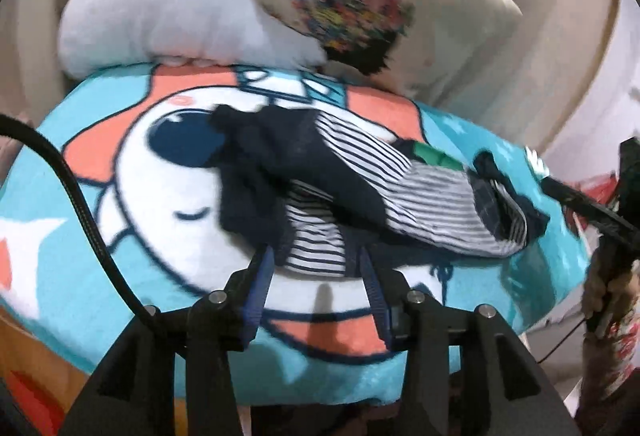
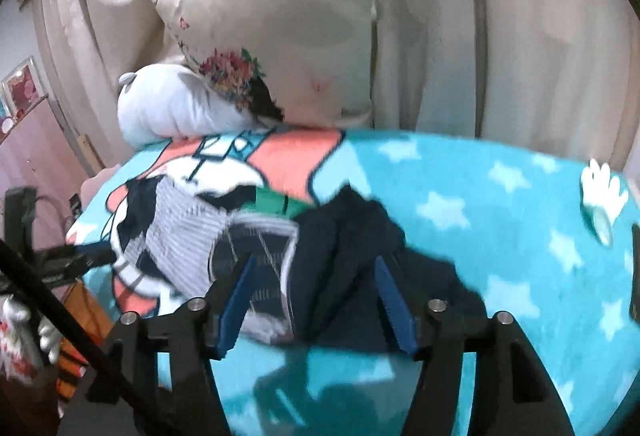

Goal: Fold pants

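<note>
Beige curtains (image 2: pixel 440 16) are seen behind a bed w/ a teal cartoon blanket (image 2: pixel 500 196); a cushion (image 2: pixel 288 28) and white plush (image 1: pixel 160 12) are propped at its far edge. Pants (image 1: pixel 320 172), navy w/ striped lining, are bunched in a heap mid-blanket. Left gripper (image 1: pixel 316 260) is held w/ jaws apart around the heap's near striped edge, nothing pinched. Right gripper (image 2: pixel 316 268) is spread wide over the navy part, pads not pressed on cloth. Both views are blurred.
</note>
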